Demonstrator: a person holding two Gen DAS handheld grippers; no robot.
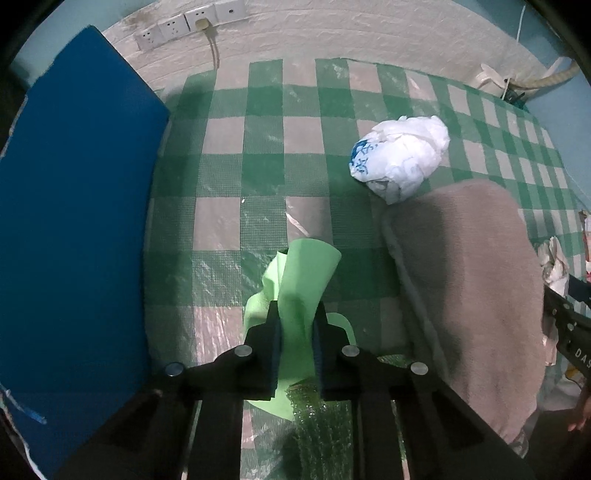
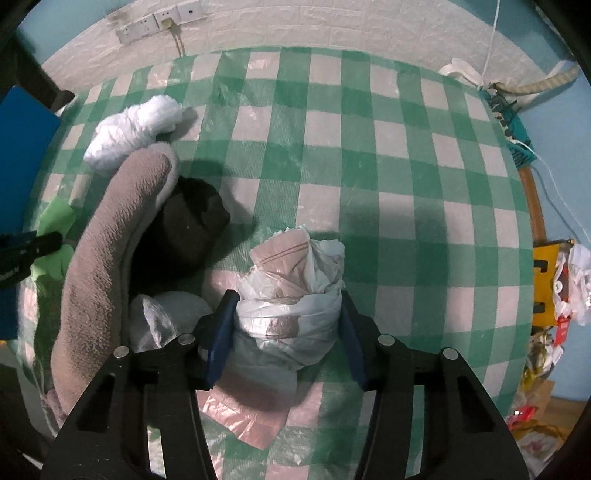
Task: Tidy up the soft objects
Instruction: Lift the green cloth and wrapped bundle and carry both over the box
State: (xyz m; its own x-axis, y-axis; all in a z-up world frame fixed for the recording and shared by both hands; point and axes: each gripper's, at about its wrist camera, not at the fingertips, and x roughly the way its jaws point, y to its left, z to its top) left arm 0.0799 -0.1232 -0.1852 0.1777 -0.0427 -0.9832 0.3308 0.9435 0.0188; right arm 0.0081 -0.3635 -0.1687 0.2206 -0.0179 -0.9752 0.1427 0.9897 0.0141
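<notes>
My left gripper (image 1: pixel 297 314) is shut on a light green cloth (image 1: pixel 306 273), which sticks up between the fingers above the checked tablecloth (image 1: pixel 236 177). A white bag bundle with blue print (image 1: pixel 400 157) lies beyond a grey soft basket (image 1: pixel 469 280) on the right. My right gripper (image 2: pixel 288 306) is shut on a wrapped plastic bag bundle (image 2: pixel 295 295) beside the same grey basket (image 2: pixel 107 251). The basket holds a dark brown item (image 2: pixel 188 225) and a pale bundle (image 2: pixel 166 321). The white bundle (image 2: pixel 136 125) lies behind it.
A blue board (image 1: pixel 74 221) stands along the table's left side. Wall sockets with a cable (image 1: pixel 201 22) are on the white wall behind. Clutter and packaging (image 2: pixel 557 295) sit off the table's right edge, with a hose (image 2: pixel 532 88) at the back right.
</notes>
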